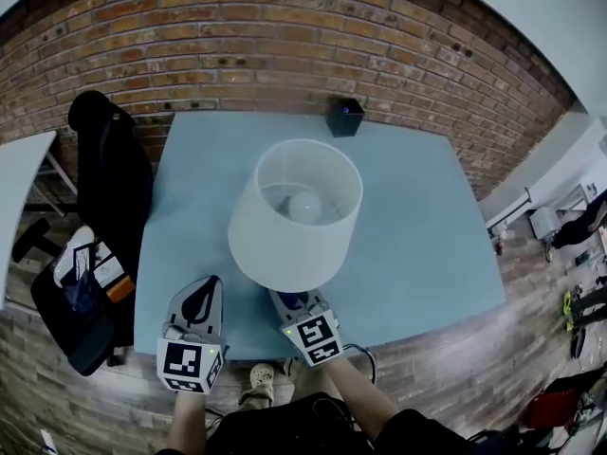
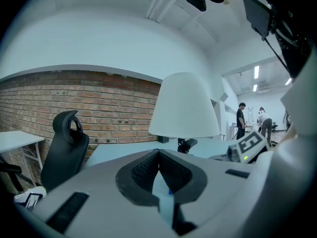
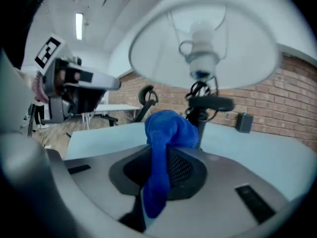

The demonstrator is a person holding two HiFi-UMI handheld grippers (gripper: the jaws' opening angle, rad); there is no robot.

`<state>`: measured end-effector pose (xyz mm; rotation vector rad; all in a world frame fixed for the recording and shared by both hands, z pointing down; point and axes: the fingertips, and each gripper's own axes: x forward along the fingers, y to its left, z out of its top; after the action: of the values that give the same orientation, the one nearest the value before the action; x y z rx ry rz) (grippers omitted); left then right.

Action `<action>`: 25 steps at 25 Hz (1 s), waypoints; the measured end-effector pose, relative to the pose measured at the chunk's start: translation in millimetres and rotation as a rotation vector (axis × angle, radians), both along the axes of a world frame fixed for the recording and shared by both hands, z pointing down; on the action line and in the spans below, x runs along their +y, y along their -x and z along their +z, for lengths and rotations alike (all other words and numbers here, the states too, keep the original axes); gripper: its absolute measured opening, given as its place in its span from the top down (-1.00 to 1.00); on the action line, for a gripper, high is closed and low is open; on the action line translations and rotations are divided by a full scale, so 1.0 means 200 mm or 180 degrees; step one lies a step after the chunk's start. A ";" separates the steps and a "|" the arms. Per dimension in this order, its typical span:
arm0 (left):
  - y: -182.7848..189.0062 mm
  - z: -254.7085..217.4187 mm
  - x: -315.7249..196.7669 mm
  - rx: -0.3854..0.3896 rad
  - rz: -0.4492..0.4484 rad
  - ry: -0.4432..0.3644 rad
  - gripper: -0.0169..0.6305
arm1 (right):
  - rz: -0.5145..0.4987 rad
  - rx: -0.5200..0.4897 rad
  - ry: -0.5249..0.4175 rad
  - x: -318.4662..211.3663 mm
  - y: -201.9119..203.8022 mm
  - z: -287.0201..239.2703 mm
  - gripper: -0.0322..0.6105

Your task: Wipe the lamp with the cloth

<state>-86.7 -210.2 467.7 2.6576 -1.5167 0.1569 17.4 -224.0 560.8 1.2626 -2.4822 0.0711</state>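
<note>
The lamp [image 1: 295, 213] stands in the middle of the light blue table [image 1: 417, 226], with a white shade and its bulb [image 1: 304, 206] visible from above. At the table's near edge, just before the shade, my right gripper [image 1: 289, 301] is shut on a blue cloth [image 1: 295, 303]. In the right gripper view the cloth [image 3: 167, 133] bulges out of the jaws below the shade [image 3: 237, 53], close to the black lamp stem [image 3: 204, 105]. My left gripper [image 1: 211, 284] hovers to the left of it, shut and empty; its pads [image 2: 148, 167] meet, pointing at the lamp [image 2: 184, 105].
A small black box [image 1: 345, 117] sits at the table's far edge by the brick wall [image 1: 285, 27]. A black office chair [image 1: 110, 173] stands left of the table, beside a white table [image 1: 19, 183]. People stand far off in the left gripper view [image 2: 241, 119].
</note>
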 end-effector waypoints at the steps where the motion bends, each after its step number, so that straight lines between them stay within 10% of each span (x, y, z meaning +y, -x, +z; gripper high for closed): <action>1: -0.01 0.00 0.00 0.0004 0.0003 0.0001 0.92 | 0.0045 -0.0136 -0.0163 0.04 -0.05 -0.06 0.71; 10: -0.10 -0.01 0.01 -0.0019 0.0063 -0.0014 0.92 | -0.0052 -0.0769 -0.0865 -0.05 -0.32 -0.41 0.71; 25: -0.27 0.00 -0.08 0.0026 0.0060 0.0066 0.92 | -0.0506 0.0049 0.0430 -0.19 -0.40 0.17 0.71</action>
<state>-32.7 -225.6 468.3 2.6539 -1.4798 0.1616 98.3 -262.7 595.2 1.0048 -2.5085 0.1848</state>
